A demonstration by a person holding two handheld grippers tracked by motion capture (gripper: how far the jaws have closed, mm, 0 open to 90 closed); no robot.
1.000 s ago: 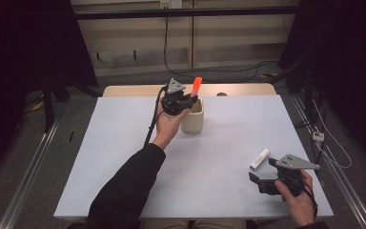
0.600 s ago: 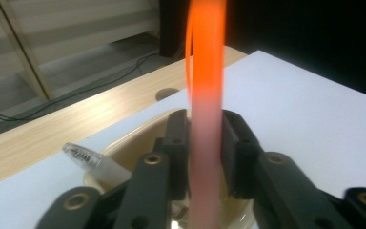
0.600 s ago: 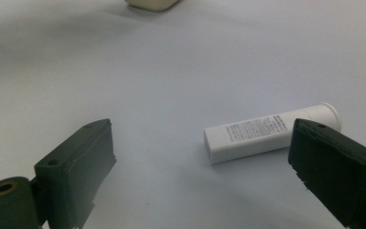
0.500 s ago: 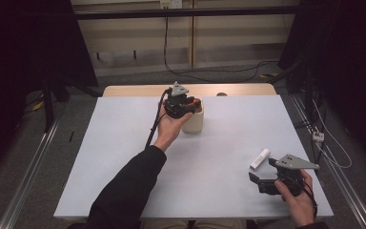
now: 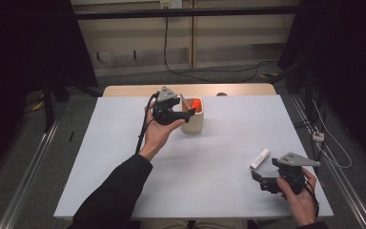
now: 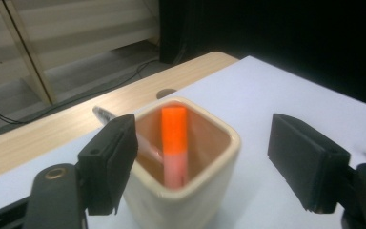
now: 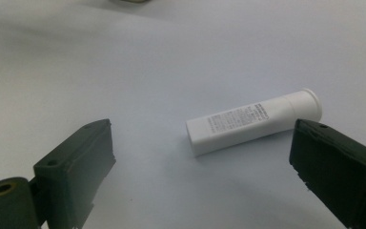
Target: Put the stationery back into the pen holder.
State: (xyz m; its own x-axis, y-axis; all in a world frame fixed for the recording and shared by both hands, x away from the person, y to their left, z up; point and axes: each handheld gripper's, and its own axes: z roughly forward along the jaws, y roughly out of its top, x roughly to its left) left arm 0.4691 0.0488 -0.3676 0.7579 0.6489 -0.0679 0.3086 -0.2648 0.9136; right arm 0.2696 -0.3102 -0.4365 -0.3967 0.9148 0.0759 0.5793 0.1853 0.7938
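cup [image 6: 181,191] stood near the table's [image 5: 124,191] far edge with an orange marker [image 6: 174,143] and a pen [image 6: 124,129] upright inside. left gripper [image 6: 200,157] hung just before it, released and empty, jaws wide. right gripper [image 7: 200,181] sat low, spread open either side of a white tube [image 7: 252,126] lying flat. likely best move: centre on the tube's middle before closing, so it wouldn't roll.

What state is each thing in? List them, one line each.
Cup: upright on the table, holding the marker and a pen.
Orange-capped marker: standing in the cup, released.
White tube: lying flat on the table, ungripped.
Left gripper: jaws open, straddling the cup.
Right gripper: jaws open, near the tube.
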